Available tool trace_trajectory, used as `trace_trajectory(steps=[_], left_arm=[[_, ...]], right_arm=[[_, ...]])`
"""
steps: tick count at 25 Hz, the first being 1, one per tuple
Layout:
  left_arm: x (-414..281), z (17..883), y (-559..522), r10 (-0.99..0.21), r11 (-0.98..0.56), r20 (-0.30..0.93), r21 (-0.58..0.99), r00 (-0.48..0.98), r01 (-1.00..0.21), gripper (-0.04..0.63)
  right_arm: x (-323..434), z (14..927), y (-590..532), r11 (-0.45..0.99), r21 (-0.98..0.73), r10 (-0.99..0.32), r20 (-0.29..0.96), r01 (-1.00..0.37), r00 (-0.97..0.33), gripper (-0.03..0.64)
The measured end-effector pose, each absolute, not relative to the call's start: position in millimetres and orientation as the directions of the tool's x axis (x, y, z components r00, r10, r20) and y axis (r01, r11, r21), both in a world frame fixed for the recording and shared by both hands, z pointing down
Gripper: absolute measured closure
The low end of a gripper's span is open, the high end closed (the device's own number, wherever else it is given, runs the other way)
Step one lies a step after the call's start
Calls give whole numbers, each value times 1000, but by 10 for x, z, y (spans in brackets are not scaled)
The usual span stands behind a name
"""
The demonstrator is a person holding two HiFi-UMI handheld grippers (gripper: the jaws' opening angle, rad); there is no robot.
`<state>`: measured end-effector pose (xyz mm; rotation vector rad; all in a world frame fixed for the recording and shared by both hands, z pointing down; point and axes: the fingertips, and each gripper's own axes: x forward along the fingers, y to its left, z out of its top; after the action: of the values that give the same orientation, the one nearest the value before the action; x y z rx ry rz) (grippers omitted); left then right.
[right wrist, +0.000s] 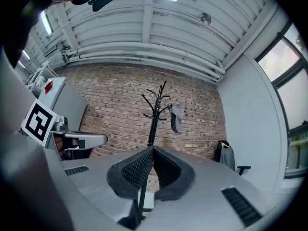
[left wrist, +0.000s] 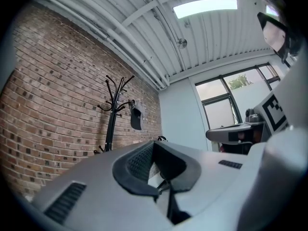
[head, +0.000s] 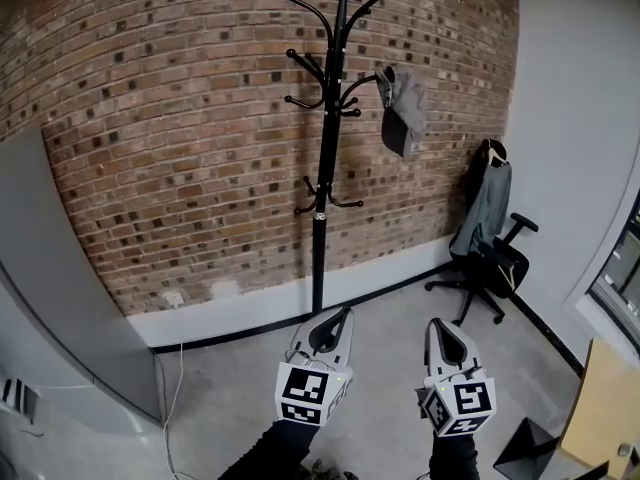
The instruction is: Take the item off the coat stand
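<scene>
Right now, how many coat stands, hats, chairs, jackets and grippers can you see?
Coat stand: 1
Grey cap: 1
Office chair: 1
Jacket: 1
Grippers: 2, the left gripper and the right gripper
Total: 6

A black coat stand is set upright on the grey floor, close to the brick wall. A grey cap is hung on one upper hook (right side). An office chair is stood in the corner.
</scene>
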<state>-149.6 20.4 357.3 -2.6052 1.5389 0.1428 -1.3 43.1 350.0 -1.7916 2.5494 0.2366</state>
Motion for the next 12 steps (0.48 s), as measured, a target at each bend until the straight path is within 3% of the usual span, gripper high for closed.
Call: trace_trajectory(steps=[12], left_arm=[[-1254,3634,-199,-885,-445,-127,-56,449,-894,588]], right_arm=[[343,3642,-27,347,111,-929,-97,-931,-358,607]])
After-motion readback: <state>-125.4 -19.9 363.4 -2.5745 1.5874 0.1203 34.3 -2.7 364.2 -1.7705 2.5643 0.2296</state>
